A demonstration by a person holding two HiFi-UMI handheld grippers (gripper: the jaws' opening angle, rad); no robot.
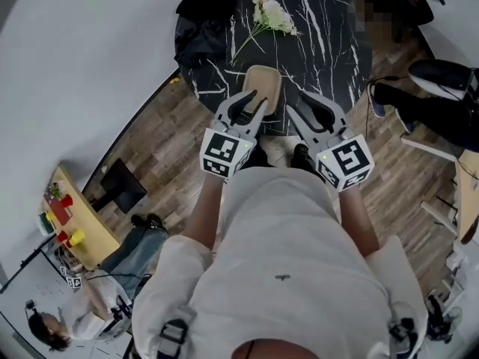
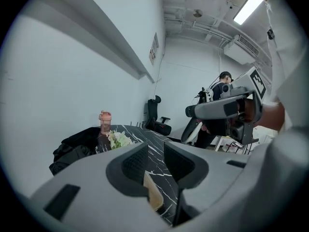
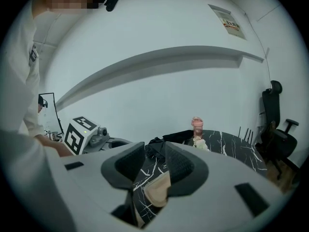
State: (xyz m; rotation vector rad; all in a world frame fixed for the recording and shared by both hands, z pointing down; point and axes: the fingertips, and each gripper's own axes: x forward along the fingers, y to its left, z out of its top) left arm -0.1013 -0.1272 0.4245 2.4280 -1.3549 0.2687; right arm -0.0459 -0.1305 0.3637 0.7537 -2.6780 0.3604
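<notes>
The beige chair [image 1: 263, 82] is what both tools are nearest to. It is tucked against the near edge of the round black marble table [image 1: 329, 47], and I see its pale back through each gripper's gap.

My left gripper [image 2: 155, 151] hangs just short of the table's near edge, above the chair, with its jaws a narrow slot apart and nothing between them. The right gripper [image 3: 154, 158] sits beside it at the same edge, its jaws parted the same way and bare — neither touches the chair.

On the far side of the table lies a bunch of white flowers [image 1: 271, 12]. Just left of them a black jacket or bag [image 1: 206, 32] is slumped over the table's rim. A pink lidded bottle [image 3: 197, 125] stands at the table's far edge by the flowers.

Beyond the table a notice [image 3: 231, 21] hangs high on the white wall — its print is too small for me to read. A black office chair [image 3: 275, 129] stands to the table's right.
</notes>
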